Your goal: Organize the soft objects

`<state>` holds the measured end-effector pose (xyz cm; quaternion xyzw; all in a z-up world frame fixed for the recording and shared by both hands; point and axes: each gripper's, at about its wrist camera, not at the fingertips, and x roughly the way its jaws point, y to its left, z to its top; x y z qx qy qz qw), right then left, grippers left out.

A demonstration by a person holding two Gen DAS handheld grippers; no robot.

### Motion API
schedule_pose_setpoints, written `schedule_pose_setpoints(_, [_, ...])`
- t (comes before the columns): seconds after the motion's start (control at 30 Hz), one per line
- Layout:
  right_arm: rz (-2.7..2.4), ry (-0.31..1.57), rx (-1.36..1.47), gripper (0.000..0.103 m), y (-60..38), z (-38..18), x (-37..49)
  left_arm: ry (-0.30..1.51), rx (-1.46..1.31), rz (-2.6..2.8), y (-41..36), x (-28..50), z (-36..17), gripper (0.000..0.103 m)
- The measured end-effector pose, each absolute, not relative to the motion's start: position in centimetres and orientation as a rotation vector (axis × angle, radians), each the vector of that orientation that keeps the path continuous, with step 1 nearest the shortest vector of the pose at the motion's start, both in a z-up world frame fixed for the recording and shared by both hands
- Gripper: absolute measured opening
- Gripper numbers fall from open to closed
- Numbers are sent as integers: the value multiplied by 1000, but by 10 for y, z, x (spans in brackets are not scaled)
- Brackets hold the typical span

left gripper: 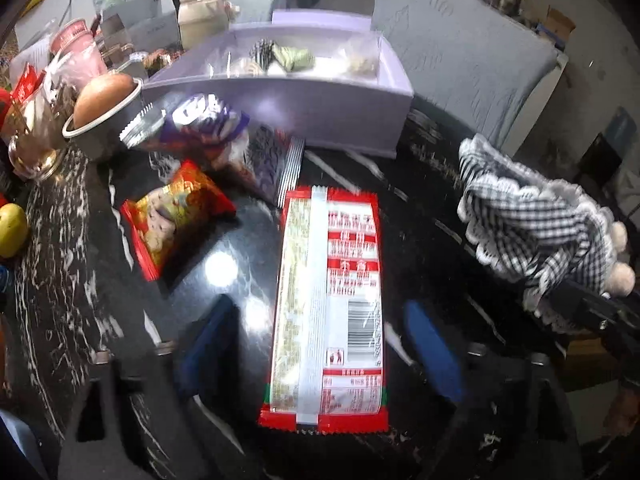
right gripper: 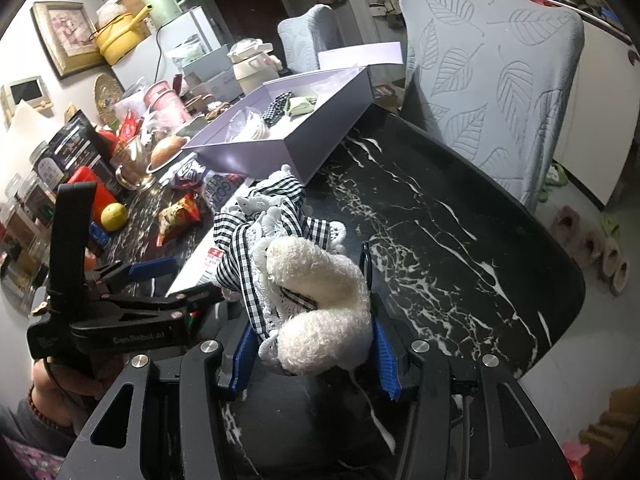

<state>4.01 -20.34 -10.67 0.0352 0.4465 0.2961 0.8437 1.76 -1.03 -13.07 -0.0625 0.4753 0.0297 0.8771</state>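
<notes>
Right wrist view: the right gripper (right gripper: 316, 340) clamps the gingham plush toy (right gripper: 304, 280) short of the lavender box (right gripper: 256, 152), presumably bound there; left gripper (left gripper: 320, 344) gapes empty astride a snack packet (left gripper: 328, 304).

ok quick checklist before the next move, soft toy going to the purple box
1. Right tool gripping the checked fabric toy: ok, blue pads press its fluffy white part from both sides.
2. Left tool free of the red snack packet: ok, open; the packet lies flat on the table between its fingers, untouched.
3. Purple box open with room: ok, lid off, a few small items inside, floor space left.
4. Path from toy to box: ok, bare black marble table on that side.
5. Loose fabric trailing from the toy: not ok, checked ribbon hangs down and could snag.
6. Left tool out of the way: cannot tell, it sits close beside the toy.
</notes>
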Motion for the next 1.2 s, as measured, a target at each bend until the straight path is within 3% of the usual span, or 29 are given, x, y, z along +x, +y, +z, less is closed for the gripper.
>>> schedule_pose_setpoints(0.07, [625, 944, 79, 49, -204, -108, 41, 983, -90, 66, -12, 19, -130, 50])
schedule_pose_setpoints(0.17, [625, 951, 84, 49, -205, -109, 43, 981, -108, 42, -8, 19, -128, 45])
schedule_pose_setpoints(0.7, [647, 903, 82, 49, -200, -92, 44, 846, -102, 6, -9, 10, -76, 45])
schedule_pose_setpoints(1.2, [699, 776, 57, 49, -185, -33, 62, 689, -70, -21, -5, 26, -12, 45])
